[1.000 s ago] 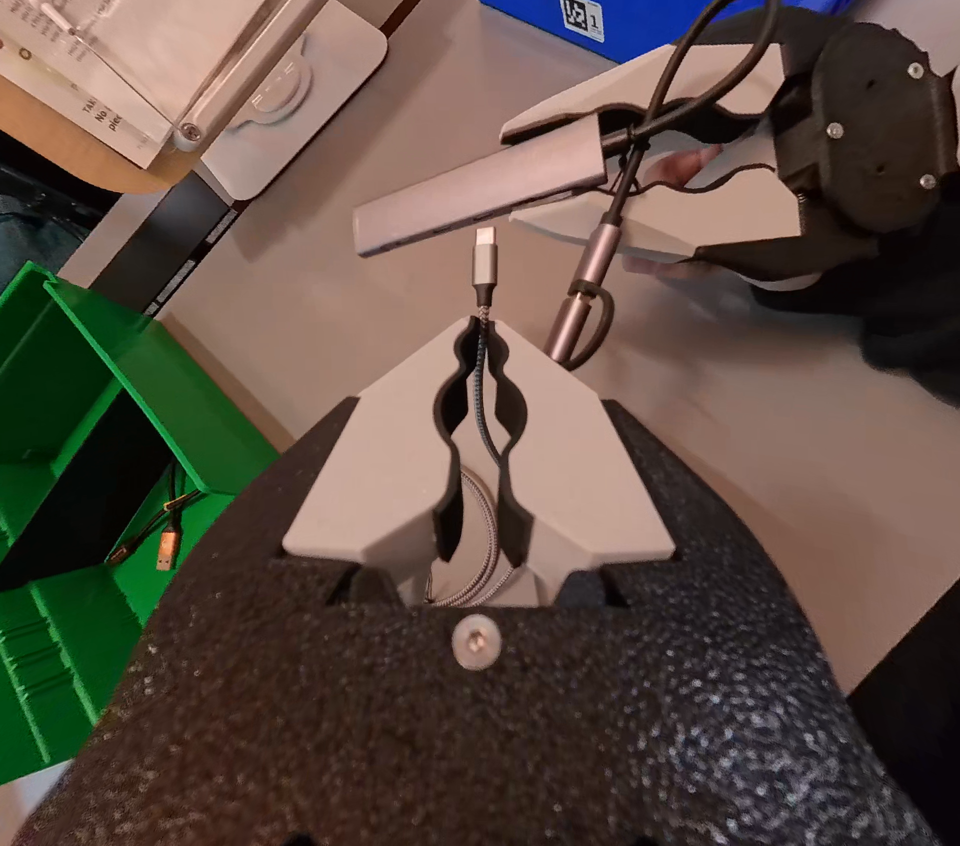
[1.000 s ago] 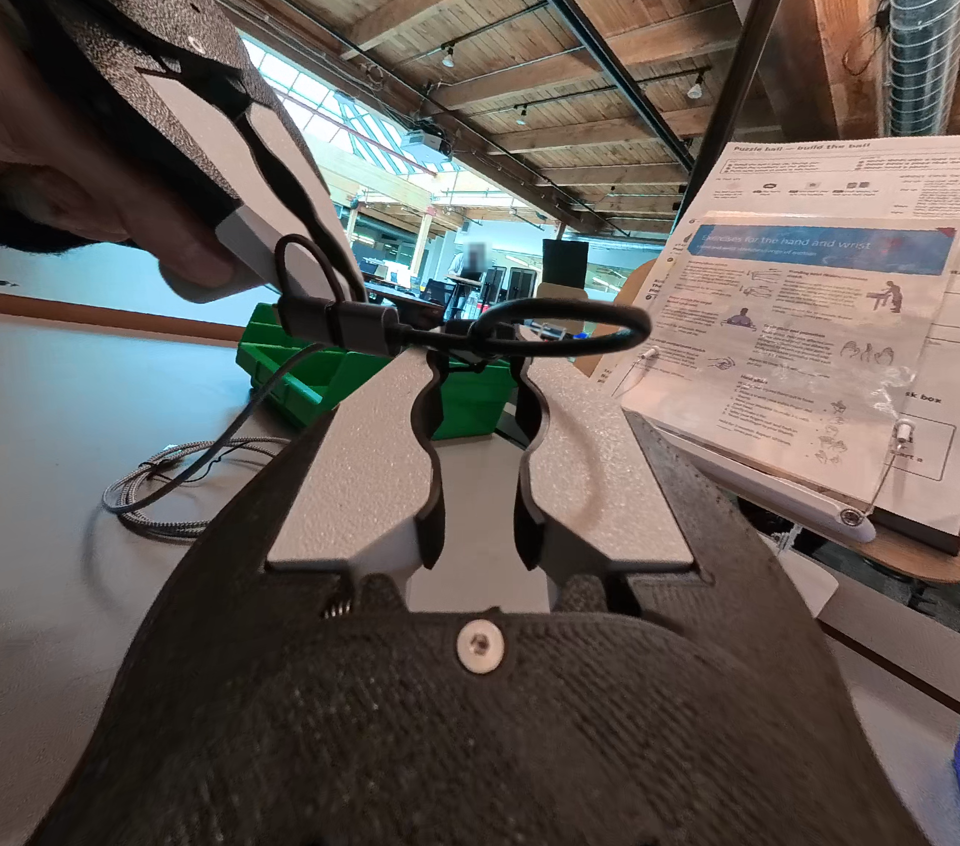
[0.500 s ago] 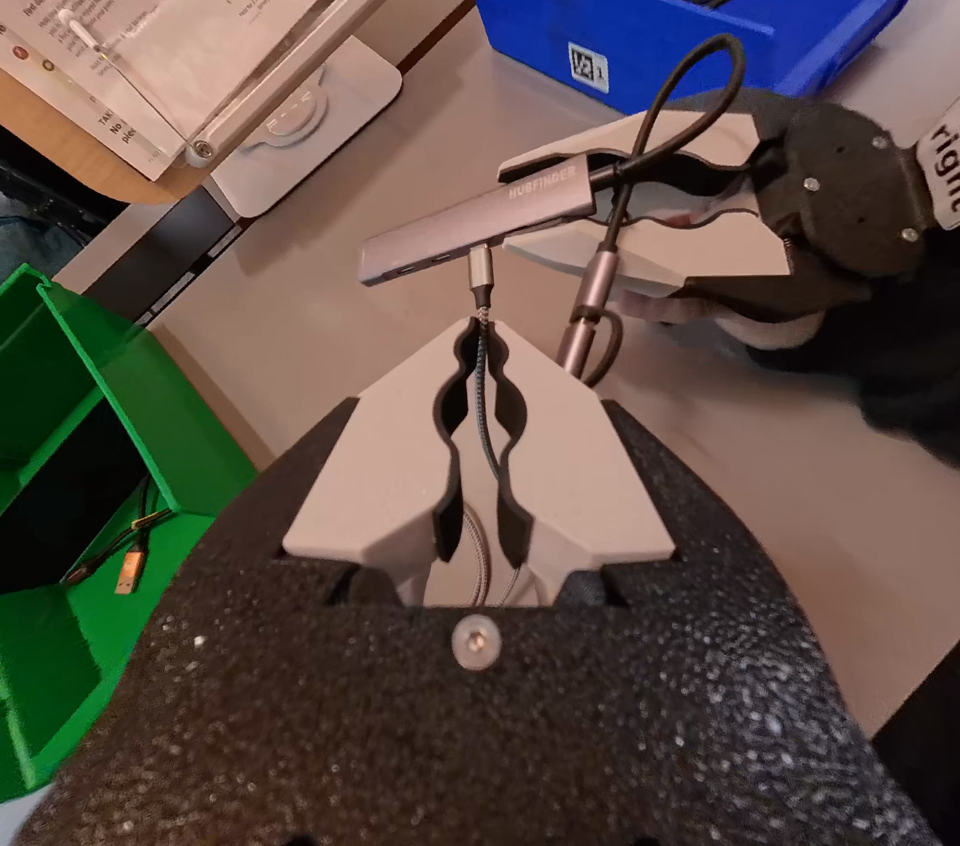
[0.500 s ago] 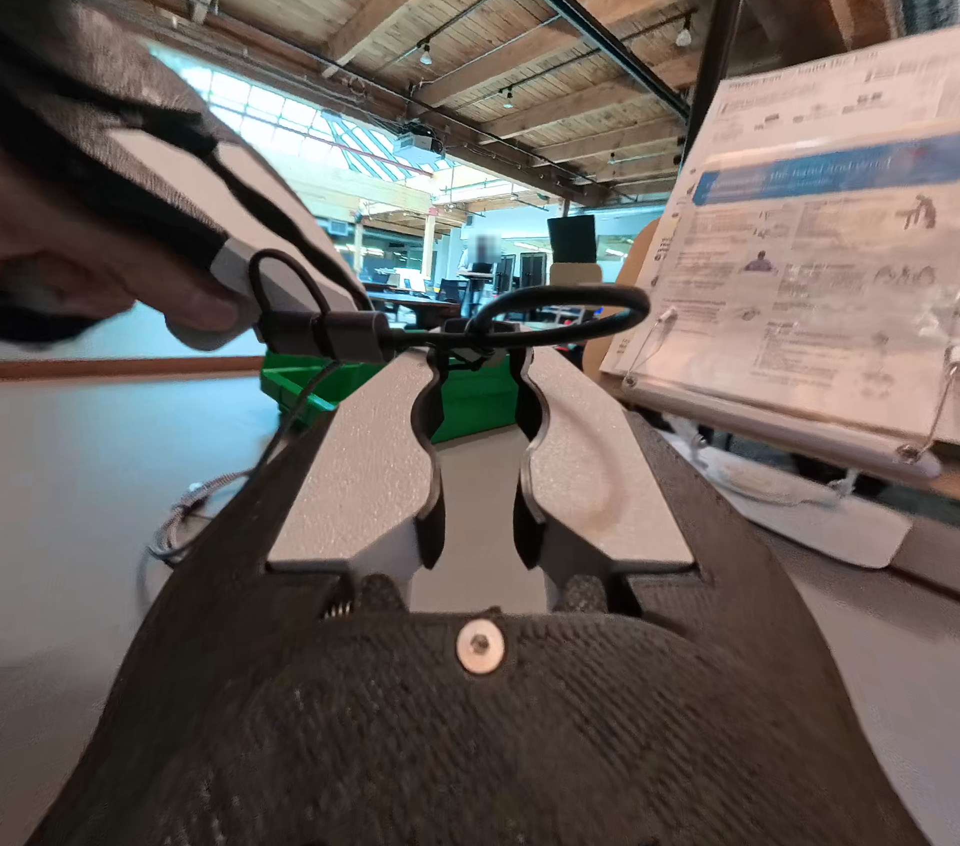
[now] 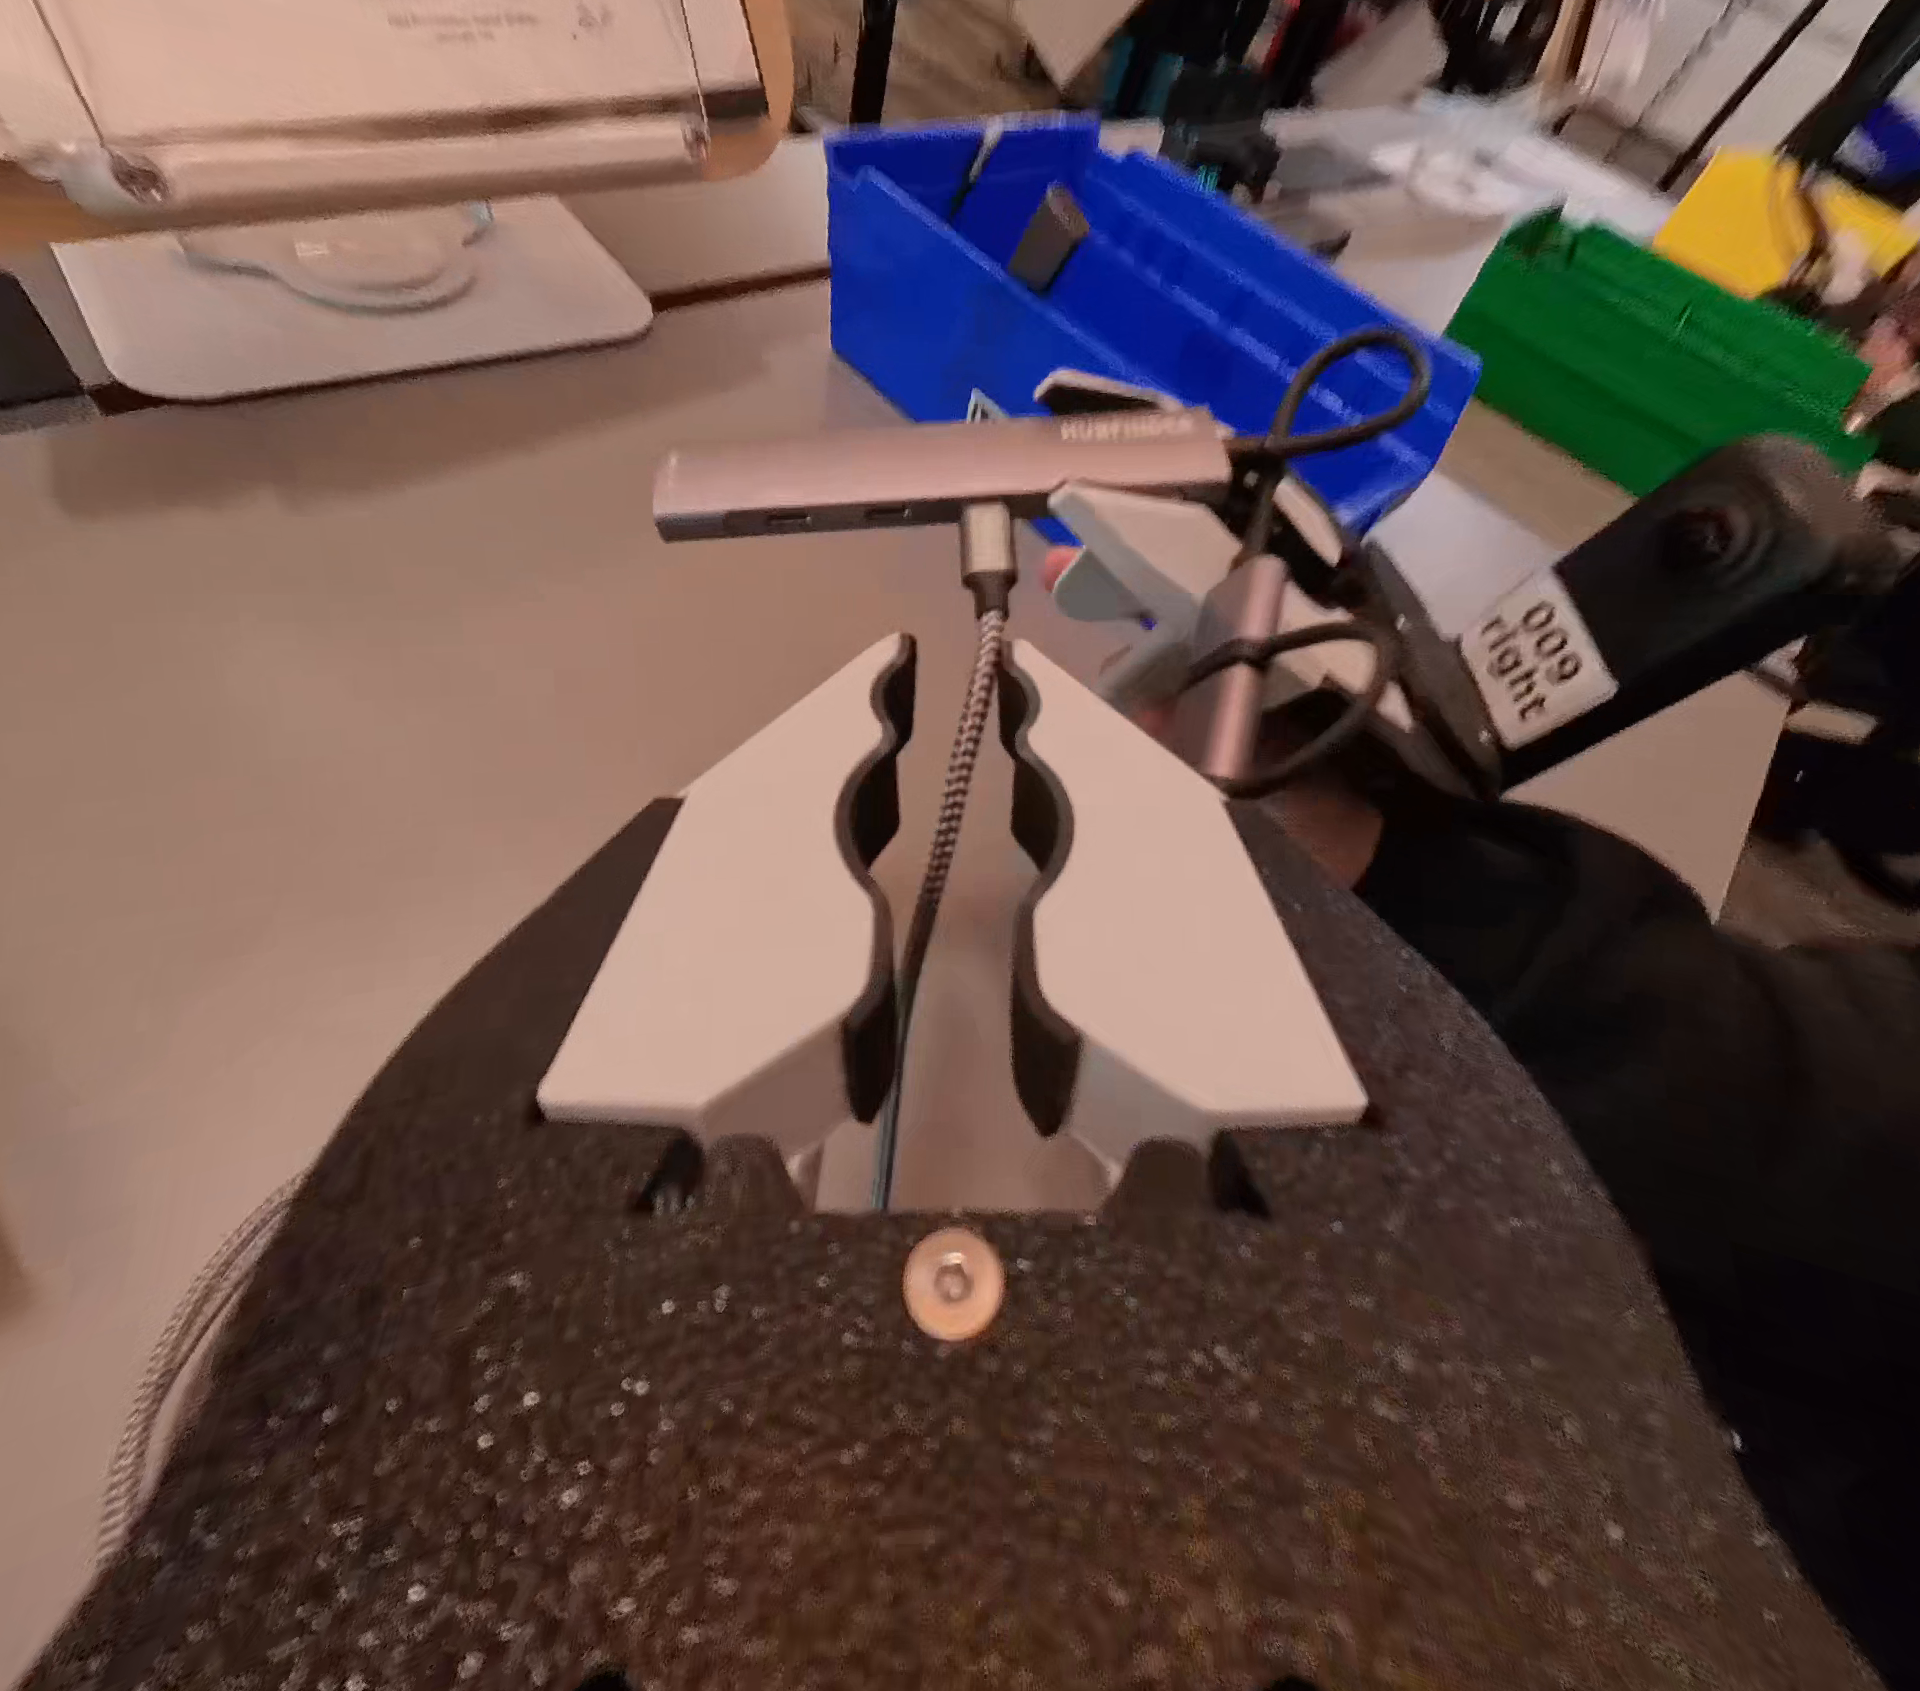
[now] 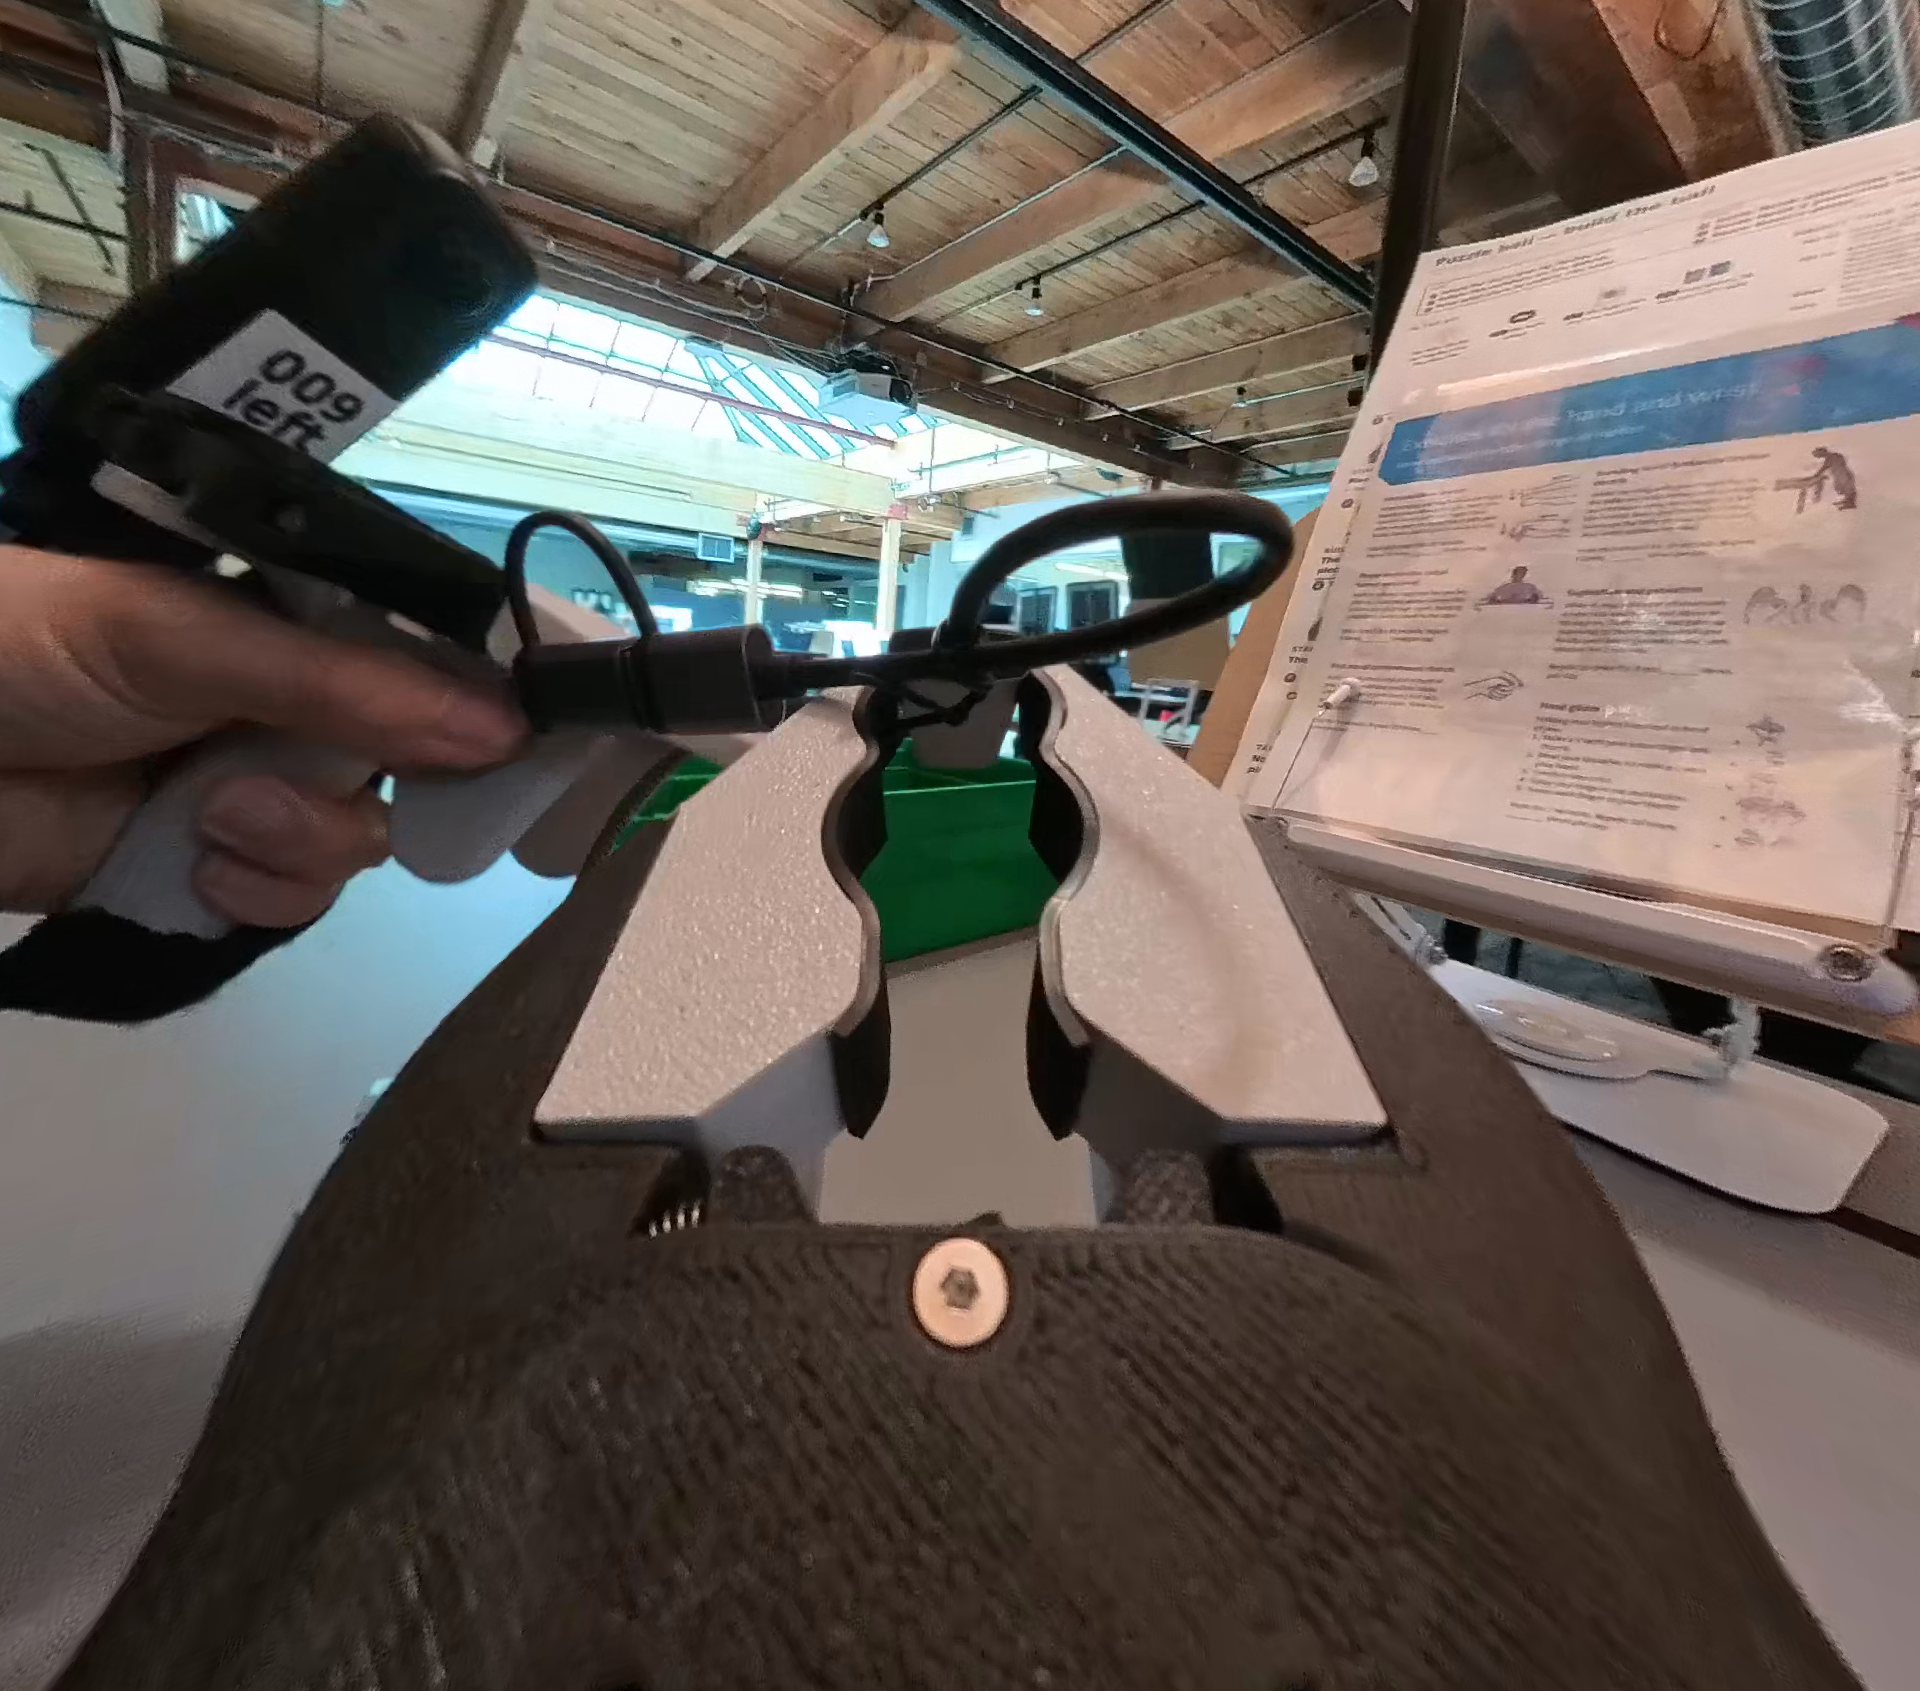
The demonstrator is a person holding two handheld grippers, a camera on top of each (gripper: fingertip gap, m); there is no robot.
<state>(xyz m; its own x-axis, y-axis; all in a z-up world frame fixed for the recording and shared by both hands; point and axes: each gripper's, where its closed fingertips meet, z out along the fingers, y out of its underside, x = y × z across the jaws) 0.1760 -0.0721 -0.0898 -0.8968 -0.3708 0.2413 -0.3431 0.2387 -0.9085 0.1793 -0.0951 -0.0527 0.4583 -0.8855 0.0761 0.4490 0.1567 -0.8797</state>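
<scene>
Now seated: braided cable [image 5: 961, 768] plug in grey hub [image 5: 935, 469] edge at 12 o'clock, left gripper [image 5: 954, 675] parted, cable loose between fingers; right gripper [image 5: 1117, 457] at 2 o'clock clamping hub; blue bin [image 5: 1132, 301] behind.

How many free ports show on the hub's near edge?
2. One free port and a second beside it sit on the grey hub's near edge, left of the braided cable's plug. Others may be hidden beyond the plug, by the right gripper.
</scene>
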